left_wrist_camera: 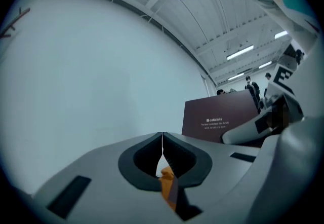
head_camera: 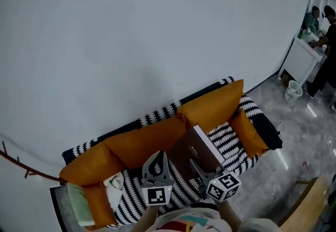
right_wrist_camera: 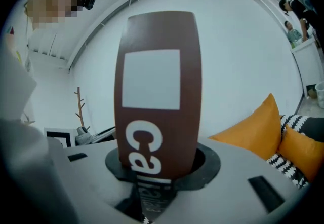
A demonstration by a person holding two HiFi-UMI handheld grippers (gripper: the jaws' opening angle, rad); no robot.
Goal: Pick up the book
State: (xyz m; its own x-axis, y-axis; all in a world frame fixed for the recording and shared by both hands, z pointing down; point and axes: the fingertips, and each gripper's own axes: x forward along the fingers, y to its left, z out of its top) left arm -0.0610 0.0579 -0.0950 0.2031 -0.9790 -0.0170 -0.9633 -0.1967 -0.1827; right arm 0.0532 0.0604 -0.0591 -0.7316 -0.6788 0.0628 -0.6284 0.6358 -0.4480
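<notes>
The brown book (head_camera: 202, 147) with white print hangs in the air in front of the sofa, and my right gripper (head_camera: 196, 164) is shut on its lower end. In the right gripper view the book's spine (right_wrist_camera: 157, 91) stands upright between the jaws and fills the middle of the picture. My left gripper (head_camera: 163, 155) is just left of the book, apart from it. Its jaws meet in a thin line with nothing between them (left_wrist_camera: 162, 139). The left gripper view shows the book's cover (left_wrist_camera: 223, 116) off to the right, with the right gripper (left_wrist_camera: 273, 116) beside it.
Below stands a sofa (head_camera: 231, 144) with a black-and-white striped cover and orange cushions (head_camera: 142, 139). White and green cloth things (head_camera: 113, 189) lie at its left end. Far right, people stand at a white counter (head_camera: 304, 58) beside a bin (head_camera: 293, 90). A wooden chair (head_camera: 310, 199) is at the lower right.
</notes>
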